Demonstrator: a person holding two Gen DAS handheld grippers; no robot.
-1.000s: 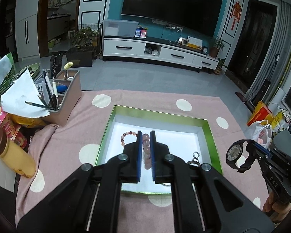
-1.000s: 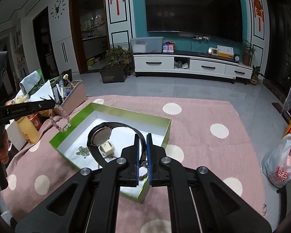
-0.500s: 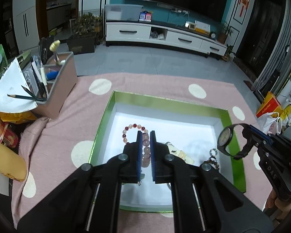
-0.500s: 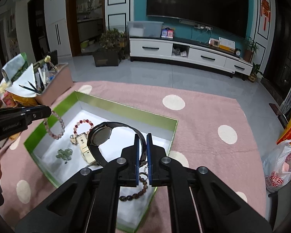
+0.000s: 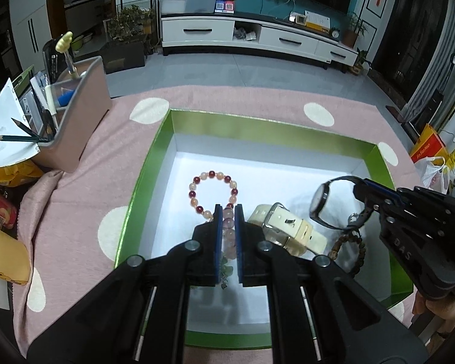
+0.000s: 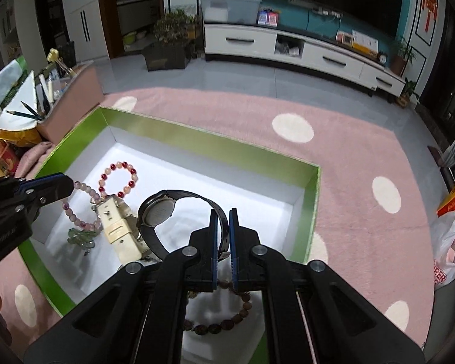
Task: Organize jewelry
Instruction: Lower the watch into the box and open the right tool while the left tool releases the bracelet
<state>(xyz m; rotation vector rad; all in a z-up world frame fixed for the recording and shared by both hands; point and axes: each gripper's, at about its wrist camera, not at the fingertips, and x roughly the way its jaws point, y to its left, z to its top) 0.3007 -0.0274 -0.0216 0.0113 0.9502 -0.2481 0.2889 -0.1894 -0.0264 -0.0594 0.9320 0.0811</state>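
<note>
A green box [image 5: 154, 163] with a white floor sat open on a pink cloth with pale dots [image 5: 75, 206], and both grippers worked inside it.

The left gripper [image 5: 228, 212] had its two fingers drawn close together around a pale pink bead bracelet [image 5: 229, 230], which hung down between them over the near part of the box floor. In the right wrist view that same bracelet [image 6: 75, 209] drooped in a loop from the left gripper's tip, with a small green charm [image 6: 81, 238] lying under it on the white floor.

The right gripper [image 6: 223, 221] was nearly closed on the strap of a black watch [image 6: 159, 209]. The watch stood lifted off the floor with its round face turned toward the left side of the box. In the left wrist view the watch [image 5: 318, 203] showed at the right of the box, held at the tip of the right gripper [image 5: 361, 188].

A red and peach bead bracelet [image 5: 213, 191] lay flat on the floor toward the far left. A cream watch [image 5: 285, 230] lay just right of the left gripper's fingers, and a brown bead bracelet [image 5: 348, 251] lay near the right wall, partly under the black watch.

A pink organizer with pencils [image 5: 75, 115] stood on the cloth well left of the box.
</note>
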